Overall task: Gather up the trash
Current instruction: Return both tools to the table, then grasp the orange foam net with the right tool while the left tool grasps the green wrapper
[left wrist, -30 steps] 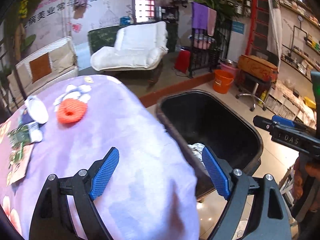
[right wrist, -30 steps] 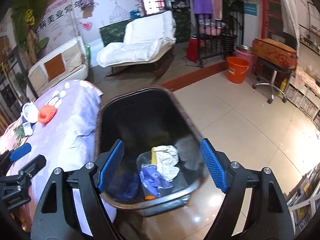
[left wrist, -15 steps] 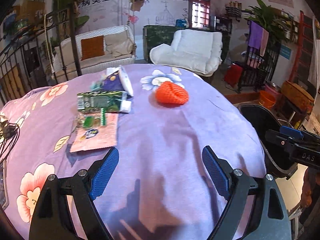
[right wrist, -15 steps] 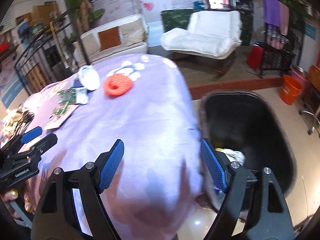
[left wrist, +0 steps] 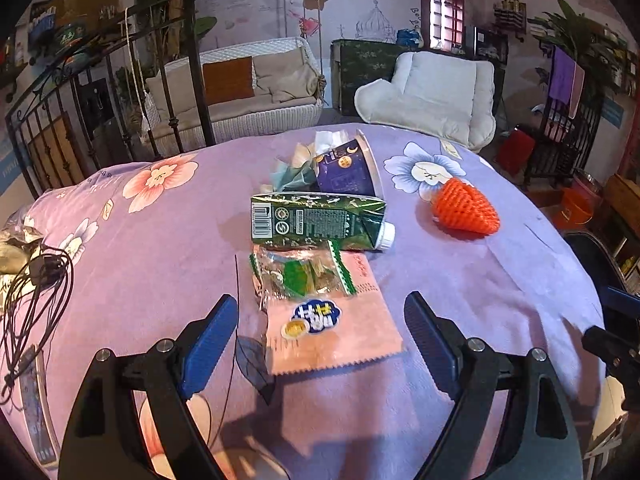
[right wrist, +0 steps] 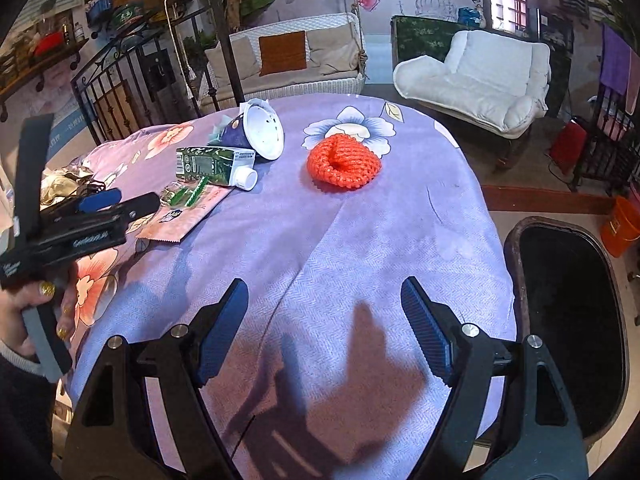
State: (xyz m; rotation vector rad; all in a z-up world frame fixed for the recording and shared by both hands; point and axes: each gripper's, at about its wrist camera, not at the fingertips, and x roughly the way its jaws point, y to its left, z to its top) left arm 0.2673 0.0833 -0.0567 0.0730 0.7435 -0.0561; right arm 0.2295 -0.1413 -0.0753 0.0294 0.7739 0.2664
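Trash lies on a purple flowered tablecloth (left wrist: 480, 288): a pink snack wrapper (left wrist: 332, 328), a clear green wrapper (left wrist: 300, 276), a green carton (left wrist: 316, 220) on its side, a tipped purple paper cup (left wrist: 348, 172) with tissue behind it, and an orange foam net (left wrist: 466, 208). My left gripper (left wrist: 320, 340) is open and empty, its fingers either side of the pink wrapper, just above it. My right gripper (right wrist: 324, 320) is open and empty over bare cloth, with the orange net (right wrist: 344, 162) well ahead. The black bin (right wrist: 568, 320) stands right of the table.
A tangle of black cable (left wrist: 36, 292) and crumpled foil lie at the table's left edge. The left gripper's handle and hand (right wrist: 60, 232) show at the left of the right wrist view. An armchair (right wrist: 480, 80), a sofa and an orange bucket (right wrist: 624, 224) stand beyond.
Both grippers swung left from over the bin to over the table. The left one closed in on the pink wrapper. Both stayed open and empty.
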